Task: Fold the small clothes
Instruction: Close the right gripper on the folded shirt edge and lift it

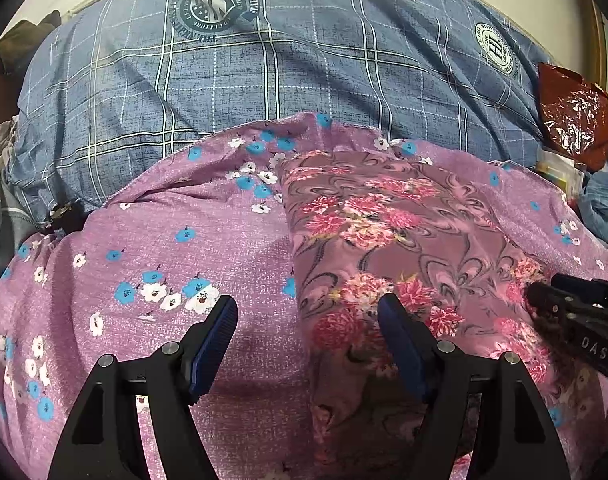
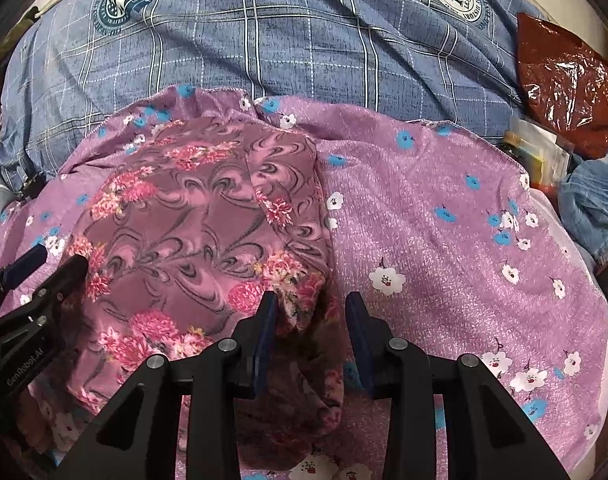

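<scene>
Small rose-print garment [image 1: 388, 240] lies on a purple flowered cloth [image 1: 184, 220], which is spread over a blue plaid quilt [image 1: 264, 64]. It looks partly folded: a narrow doubled panel with a straight long edge on each side, so at least one fold reads as done; a crosswise fold probably remains (my estimate only).

Left tongs [image 1: 308, 322]: wide open, holding nothing. The garment's left edge runs between the two pads; one pad sits over the print, the other over bare purple cloth.

Right tongs [image 2: 311, 312]: partly open, straddling the garment's right edge near its near corner. A bunched bit of fabric stands between the pads, the left one close against it; no clamp visible, so not gripped as far as I can tell.

Room: open purple cloth outside both tongs. Red foil bag [image 2: 564, 80] and clutter well beyond the right tongs.
</scene>
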Tool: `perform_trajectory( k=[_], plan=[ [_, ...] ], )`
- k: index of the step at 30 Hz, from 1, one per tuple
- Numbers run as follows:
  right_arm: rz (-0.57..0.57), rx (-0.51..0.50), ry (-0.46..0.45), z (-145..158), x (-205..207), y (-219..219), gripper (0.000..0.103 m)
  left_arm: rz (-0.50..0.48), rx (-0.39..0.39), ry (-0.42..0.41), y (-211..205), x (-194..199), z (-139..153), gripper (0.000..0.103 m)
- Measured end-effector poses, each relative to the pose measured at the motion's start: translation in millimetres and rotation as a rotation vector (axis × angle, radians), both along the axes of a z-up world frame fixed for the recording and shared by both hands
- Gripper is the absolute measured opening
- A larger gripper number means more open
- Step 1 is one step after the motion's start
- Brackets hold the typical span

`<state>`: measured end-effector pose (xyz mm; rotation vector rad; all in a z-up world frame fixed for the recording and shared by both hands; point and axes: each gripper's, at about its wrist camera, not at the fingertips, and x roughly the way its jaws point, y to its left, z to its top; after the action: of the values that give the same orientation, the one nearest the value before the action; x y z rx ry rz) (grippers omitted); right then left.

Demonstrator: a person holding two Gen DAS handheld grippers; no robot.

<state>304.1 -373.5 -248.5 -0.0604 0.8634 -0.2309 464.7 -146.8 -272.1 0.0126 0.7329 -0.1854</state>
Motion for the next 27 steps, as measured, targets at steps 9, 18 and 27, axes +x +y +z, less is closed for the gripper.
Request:
perform_trajectory(
  k=[9,18,27],
  plan=[
    [0.016,-0.112,-0.021,-12,-2,18,0.037,-0.004,0.006,-0.002,0,1,-1,0.073],
    [0.024,-0.123,-0.029,-12,-3,19,0.037,-0.003,0.008,-0.001,-1,1,-1,0.073],
    [0.03,-0.114,-0.026,-12,-3,17,0.039,-0.005,0.011,-0.002,-1,1,-1,0.073]
  ],
)
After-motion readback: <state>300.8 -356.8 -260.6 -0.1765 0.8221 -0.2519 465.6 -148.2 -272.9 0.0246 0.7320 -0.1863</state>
